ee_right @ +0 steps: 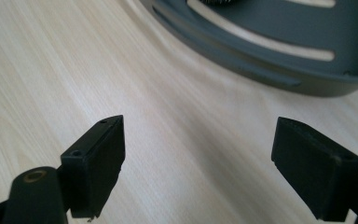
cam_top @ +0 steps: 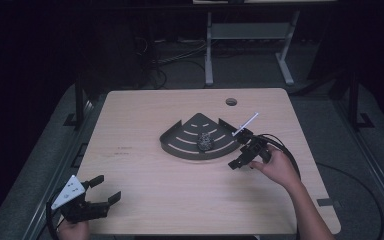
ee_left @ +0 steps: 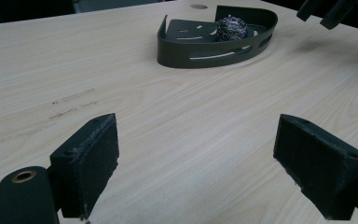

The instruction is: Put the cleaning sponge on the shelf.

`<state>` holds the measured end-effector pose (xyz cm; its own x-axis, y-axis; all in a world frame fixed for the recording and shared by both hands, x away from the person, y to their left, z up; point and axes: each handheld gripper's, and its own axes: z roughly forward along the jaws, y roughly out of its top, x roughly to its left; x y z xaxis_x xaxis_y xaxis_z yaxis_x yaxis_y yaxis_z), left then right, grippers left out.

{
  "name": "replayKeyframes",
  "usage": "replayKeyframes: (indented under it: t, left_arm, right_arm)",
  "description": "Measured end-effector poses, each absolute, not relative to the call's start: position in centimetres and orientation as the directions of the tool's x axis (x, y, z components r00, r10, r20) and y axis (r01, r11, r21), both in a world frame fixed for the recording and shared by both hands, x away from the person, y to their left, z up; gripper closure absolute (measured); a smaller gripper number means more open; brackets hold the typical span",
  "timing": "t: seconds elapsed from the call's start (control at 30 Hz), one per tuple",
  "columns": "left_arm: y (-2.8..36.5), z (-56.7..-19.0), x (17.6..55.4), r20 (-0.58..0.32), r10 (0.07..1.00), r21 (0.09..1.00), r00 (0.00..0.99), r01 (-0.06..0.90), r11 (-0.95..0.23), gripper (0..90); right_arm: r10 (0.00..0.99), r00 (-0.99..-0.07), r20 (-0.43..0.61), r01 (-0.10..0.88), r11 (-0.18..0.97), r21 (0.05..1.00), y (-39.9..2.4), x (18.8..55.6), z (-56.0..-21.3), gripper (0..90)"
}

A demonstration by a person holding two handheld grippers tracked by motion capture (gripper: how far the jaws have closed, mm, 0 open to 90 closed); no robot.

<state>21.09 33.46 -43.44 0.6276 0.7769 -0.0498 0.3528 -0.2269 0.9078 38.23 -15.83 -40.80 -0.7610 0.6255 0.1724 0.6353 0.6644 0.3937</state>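
Pale wood table (cam_top: pixel 145 165) lies bare between my grippers. Dark slotted tray (cam_top: pixel 180 142) sits mid-table, a steel scrubber (cam_top: pixel 205 142) inside. My right gripper (cam_top: pixel 241 161) hangs jaws apart just beside its curved rim; left gripper (cam_top: pixel 106 189), jaws apart, near the front edge.

A pale wood-grain desk (cam_top: pixel 145 170) with a round cable hole (cam_top: pixel 231 102) near its far edge carries a dark slotted quarter-round corner tray (cam_top: pixel 180 145) at mid-desk. A steel-wool scouring ball (cam_top: pixel 205 142) sits inside the tray.
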Motion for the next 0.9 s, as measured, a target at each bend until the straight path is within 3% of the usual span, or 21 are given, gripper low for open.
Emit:
replayKeyframes:
  t: [0.9]
  left_arm:
    - [33.2,-43.5,21.1,-0.046,0.775,0.904,0.630,0.357,-0.237,13.3]
  right_arm:
    - [0.639,-0.755,0.146,0.632,0.651,0.421,-19.0,34.0,-42.2,16.8]
